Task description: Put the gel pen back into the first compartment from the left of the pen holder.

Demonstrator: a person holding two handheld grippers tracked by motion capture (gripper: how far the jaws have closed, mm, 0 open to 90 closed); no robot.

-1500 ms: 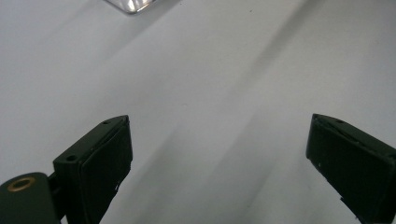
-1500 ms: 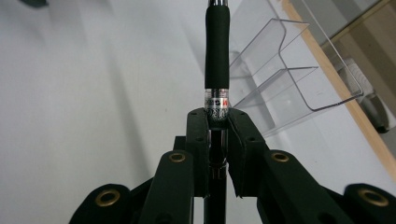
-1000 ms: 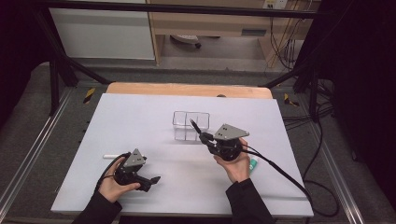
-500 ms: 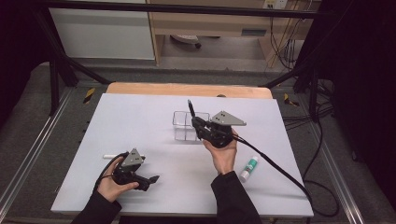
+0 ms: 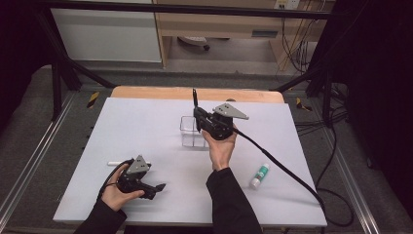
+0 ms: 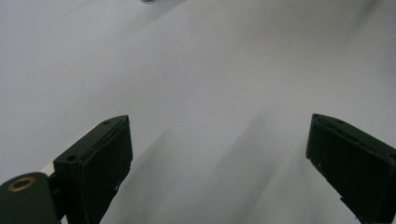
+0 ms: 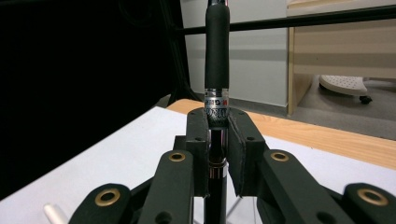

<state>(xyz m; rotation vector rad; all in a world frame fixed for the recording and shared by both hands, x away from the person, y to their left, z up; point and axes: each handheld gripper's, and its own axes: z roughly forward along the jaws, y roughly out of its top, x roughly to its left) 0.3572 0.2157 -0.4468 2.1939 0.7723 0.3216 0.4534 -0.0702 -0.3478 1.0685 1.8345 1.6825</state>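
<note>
White table [image 5: 146, 126]; right gripper [image 7: 217, 140] clamped pen [image 7: 217, 56], long axis upright, above clear box [image 5: 187, 131]; left gripper [image 6: 219, 163] wide, empty.

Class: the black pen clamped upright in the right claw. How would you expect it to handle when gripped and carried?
The pen looks stiff: it stands straight above the right claw. Its dark sleeve may be rubbery, so probably less slippery there than on the shiny band. Being round, it would likely roll if laid on the table.

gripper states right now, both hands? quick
Left gripper: open, nothing between the jaws, low over the table.
Right gripper: shut on a black pen, held upright above the clear box.
</note>
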